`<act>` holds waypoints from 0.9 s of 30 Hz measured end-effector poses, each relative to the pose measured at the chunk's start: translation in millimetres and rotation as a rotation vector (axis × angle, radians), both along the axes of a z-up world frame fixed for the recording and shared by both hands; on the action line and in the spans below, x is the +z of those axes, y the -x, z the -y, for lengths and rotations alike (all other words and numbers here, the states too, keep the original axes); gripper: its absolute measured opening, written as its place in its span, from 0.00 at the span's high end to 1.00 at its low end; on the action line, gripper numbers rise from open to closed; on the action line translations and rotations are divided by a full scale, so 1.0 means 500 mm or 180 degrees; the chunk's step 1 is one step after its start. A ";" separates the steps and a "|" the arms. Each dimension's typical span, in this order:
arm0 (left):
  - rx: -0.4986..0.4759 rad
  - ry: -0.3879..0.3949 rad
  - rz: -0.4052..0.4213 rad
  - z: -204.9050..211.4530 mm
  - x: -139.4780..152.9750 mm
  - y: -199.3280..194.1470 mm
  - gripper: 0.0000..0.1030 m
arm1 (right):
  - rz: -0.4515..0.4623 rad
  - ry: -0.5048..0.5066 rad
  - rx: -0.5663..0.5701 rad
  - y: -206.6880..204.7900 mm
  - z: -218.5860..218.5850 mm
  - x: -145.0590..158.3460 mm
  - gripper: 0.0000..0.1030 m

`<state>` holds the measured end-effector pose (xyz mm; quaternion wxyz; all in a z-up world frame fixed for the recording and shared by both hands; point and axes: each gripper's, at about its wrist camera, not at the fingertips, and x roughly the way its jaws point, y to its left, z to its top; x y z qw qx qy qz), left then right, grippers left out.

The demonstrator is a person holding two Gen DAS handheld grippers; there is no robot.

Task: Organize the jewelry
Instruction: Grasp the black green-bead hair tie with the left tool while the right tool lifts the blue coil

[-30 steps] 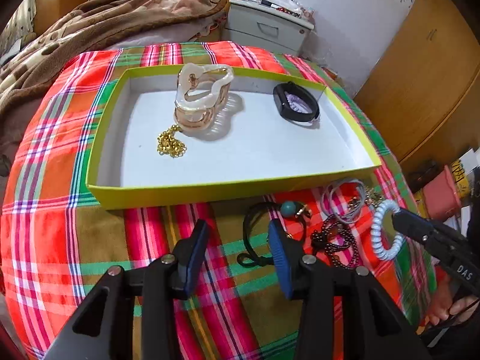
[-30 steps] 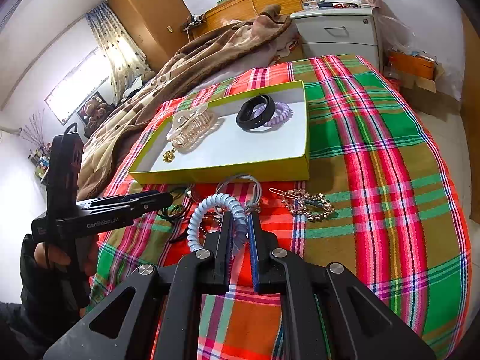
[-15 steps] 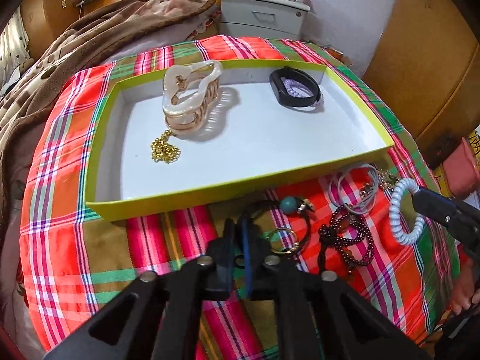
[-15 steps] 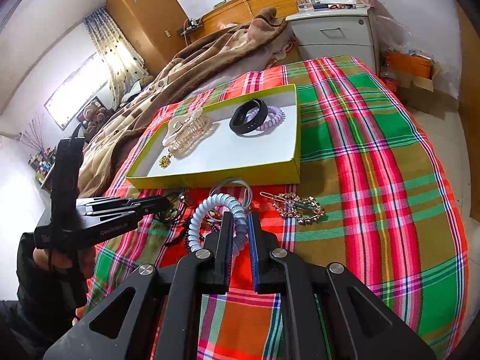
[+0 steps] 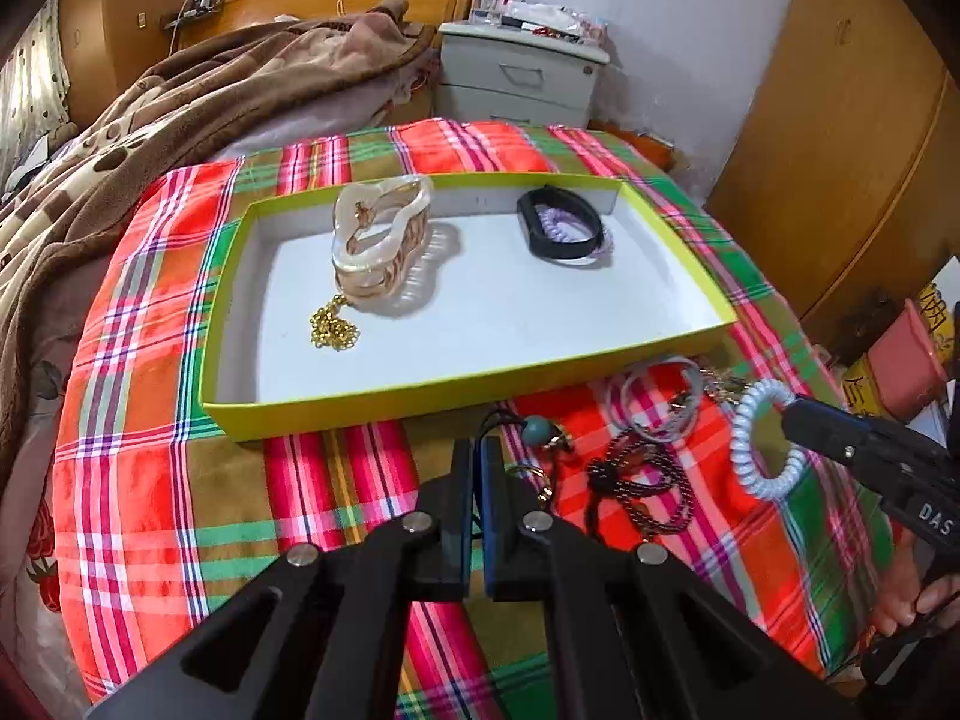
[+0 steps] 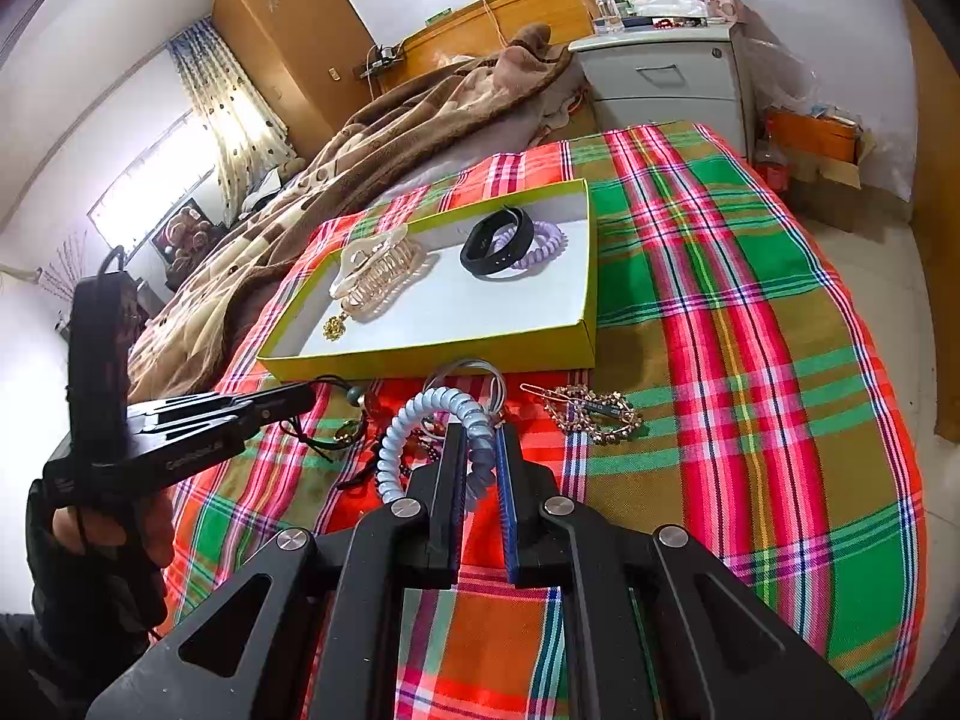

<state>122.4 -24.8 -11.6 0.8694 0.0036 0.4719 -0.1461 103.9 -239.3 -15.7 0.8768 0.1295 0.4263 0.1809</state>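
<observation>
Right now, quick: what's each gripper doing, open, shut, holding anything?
Left gripper: shut on the black cord necklace.
Right gripper: shut on the pale blue coil bracelet, lifted above the plaid cloth.

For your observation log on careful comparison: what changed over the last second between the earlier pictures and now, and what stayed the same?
The left gripper closed its open jaws on the black cord necklace on the plaid cloth and drew back slightly. The right gripper stayed shut on the blue coil hair tie. The hair claw, gold chain and black band stayed in the tray.
</observation>
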 end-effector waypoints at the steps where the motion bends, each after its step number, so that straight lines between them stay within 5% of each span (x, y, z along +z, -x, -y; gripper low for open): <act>1: 0.0003 0.0019 0.0021 -0.001 0.004 0.004 0.98 | 0.0005 0.0002 -0.0001 0.000 -0.001 0.001 0.90; 20: -0.0181 0.0223 0.0365 0.012 0.097 0.057 0.98 | 0.0189 0.0067 -0.0014 0.017 -0.017 0.056 0.90; 27: -0.0301 0.0423 0.0295 0.009 0.102 0.045 0.98 | 0.0197 0.0063 -0.0032 0.013 -0.016 0.058 0.90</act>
